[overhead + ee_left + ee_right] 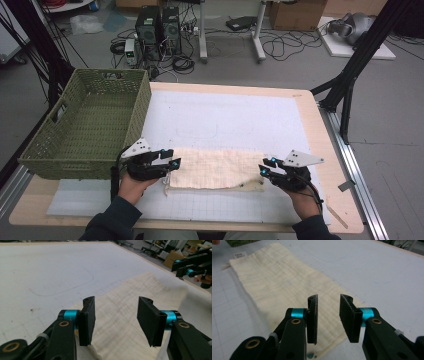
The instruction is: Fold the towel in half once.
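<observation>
Cream, rectangular, crinkled cotton cloth (215,168) lies flat along the near part of the surface (310,125), on a white gridded mat (230,117); it spans the gap between the two grippers, its long sides running from one toward the other.

Left gripper (170,165) at the cloth's left short end; in the left gripper view its fingers (88,320) stand well apart, nothing pinched, the cloth's folded edge passing under and between them; the other gripper (190,267) shows far off beyond the cloth's far end.

Right gripper (264,169) at the cloth's right short end; in the right gripper view its fingers (313,318) stand apart with a moderate gap, nothing held, the cloth's corner lying beneath and ahead of them; a small dark stain (310,355) on the cloth near the base of the left-hand finger; a small label (237,255) at the cloth's far end.

Green woven rectangular basket (65,145) stands just beyond the left gripper, at the surface's left edge; its inside looks bare.
</observation>
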A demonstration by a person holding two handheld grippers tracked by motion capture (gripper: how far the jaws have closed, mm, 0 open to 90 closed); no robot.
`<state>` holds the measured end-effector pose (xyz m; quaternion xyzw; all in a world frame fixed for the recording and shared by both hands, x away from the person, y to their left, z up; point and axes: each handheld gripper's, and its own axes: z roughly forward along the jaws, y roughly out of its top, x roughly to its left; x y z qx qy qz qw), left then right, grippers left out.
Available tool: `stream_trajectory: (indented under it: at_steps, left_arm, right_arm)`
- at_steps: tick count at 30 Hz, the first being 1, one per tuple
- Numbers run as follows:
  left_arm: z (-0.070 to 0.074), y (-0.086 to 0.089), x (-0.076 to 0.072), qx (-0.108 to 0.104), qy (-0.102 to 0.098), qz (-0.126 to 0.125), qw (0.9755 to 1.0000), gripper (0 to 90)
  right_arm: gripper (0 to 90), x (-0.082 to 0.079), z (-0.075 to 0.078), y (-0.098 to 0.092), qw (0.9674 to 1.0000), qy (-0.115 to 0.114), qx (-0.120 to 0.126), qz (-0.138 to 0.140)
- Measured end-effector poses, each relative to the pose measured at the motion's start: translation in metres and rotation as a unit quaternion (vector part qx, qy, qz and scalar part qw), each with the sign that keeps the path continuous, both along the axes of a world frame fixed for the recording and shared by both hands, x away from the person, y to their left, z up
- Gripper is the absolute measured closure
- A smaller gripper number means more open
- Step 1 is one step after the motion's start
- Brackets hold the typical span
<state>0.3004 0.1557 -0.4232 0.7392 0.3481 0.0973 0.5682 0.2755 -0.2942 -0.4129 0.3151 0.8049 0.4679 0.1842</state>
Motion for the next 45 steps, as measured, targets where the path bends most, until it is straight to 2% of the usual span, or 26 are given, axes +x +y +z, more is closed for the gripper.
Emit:
stream_trajectory:
  at_steps: [6,11,14,16,17,19,20,21,23,24,26,27,29,30,34,35,37,38,40,42,45]
  left_arm:
    - [0.0,-0.002,0.014,0.017,0.001,0.024,0.9996,48.1]
    - [-0.003,-0.009,0.029,0.037,-0.001,0.045,0.9983,45.1]
    - [-0.008,-0.012,0.038,0.044,0.013,0.064,0.9969,43.8]
    - [-0.01,-0.014,0.04,0.041,0.012,0.069,0.9967,44.9]
    - [-0.011,-0.014,0.041,0.042,0.013,0.07,0.9966,45.2]
    - [-0.012,-0.016,0.041,0.046,0.011,0.068,0.9966,45.8]
    - [-0.012,-0.017,0.042,0.05,0.01,0.068,0.9964,46.2]
    - [-0.013,-0.017,0.042,0.053,0.01,0.069,0.9962,46.6]
    - [-0.013,-0.017,0.043,0.054,0.01,0.074,0.9958,46.6]
    - [-0.014,-0.016,0.043,0.055,0.012,0.079,0.9953,46.6]
    - [-0.014,-0.016,0.044,0.064,0.016,0.09,0.9937,46.5]
    - [-0.015,-0.015,0.044,0.071,0.019,0.094,0.9929,46.3]
    - [-0.017,-0.015,0.045,0.076,0.023,0.092,0.9925,45.8]
    - [-0.017,-0.016,0.046,0.077,0.023,0.092,0.9926,45.8]
    - [-0.02,-0.019,0.05,0.079,0.024,0.087,0.9929,46.0]
    - [-0.022,-0.02,0.051,0.083,0.029,0.082,0.9927,46.5]
    - [-0.027,-0.024,0.052,0.107,0.042,0.069,0.991,49.2]
    - [-0.028,-0.026,0.053,0.11,0.043,0.067,0.9907,49.7]
    - [-0.026,-0.028,0.055,0.125,0.046,0.057,0.9894,53.4]
    - [-0.028,-0.03,0.056,0.128,0.047,0.051,0.9894,60.2]
    - [-0.028,-0.031,0.057,0.143,0.05,0.044,0.9875,72.3]
  right_arm:
    - [60.8,0.005,0.0,-0.006,0.9996,0.001,0.011,-0.025]
    - [53.8,0.017,-0.006,0.003,0.9986,0.011,-0.014,-0.05]
    - [52.3,0.031,-0.013,0.008,0.9963,0.033,-0.031,-0.073]
    - [52.4,0.039,-0.02,0.013,0.9941,0.054,-0.042,-0.084]
    - [53.9,0.042,-0.023,0.016,0.993,0.065,-0.047,-0.087]
    - [64.7,0.047,-0.029,0.019,0.9917,0.079,-0.061,-0.081]
    - [75.8,0.049,-0.03,0.019,0.9918,0.085,-0.065,-0.069]
    - [84.5,0.049,-0.032,0.02,0.9926,0.08,-0.071,-0.057]
    - [86.0,0.048,-0.03,0.022,0.9924,0.054,-0.095,-0.056]
    - [86.1,0.048,-0.029,0.022,0.9912,0.043,-0.106,-0.066]
    - [85.6,0.049,-0.03,0.019,0.9887,0.046,-0.114,-0.085]
    - [83.5,0.049,-0.031,0.018,0.9882,0.053,-0.113,-0.089]
    - [75.0,0.048,-0.029,0.018,0.9872,0.047,-0.117,-0.098]
    - [70.1,0.048,-0.028,0.017,0.9876,0.046,-0.111,-0.1]
    - [58.9,0.049,-0.019,0.012,0.989,0.034,-0.079,-0.121]
    - [55.5,0.052,-0.018,0.01,0.9898,0.031,-0.067,-0.122]
    - [46.9,0.057,-0.016,0.01,0.9897,0.033,-0.05,-0.13]
    - [46.1,0.059,-0.017,0.011,0.9896,0.037,-0.047,-0.131]
    - [44.5,0.062,-0.02,0.015,0.9906,0.038,-0.051,-0.121]
    - [44.1,0.065,-0.024,0.019,0.9909,0.049,-0.06,-0.11]
    - [42.0,0.069,-0.03,0.021,0.9893,0.061,-0.075,-0.109]
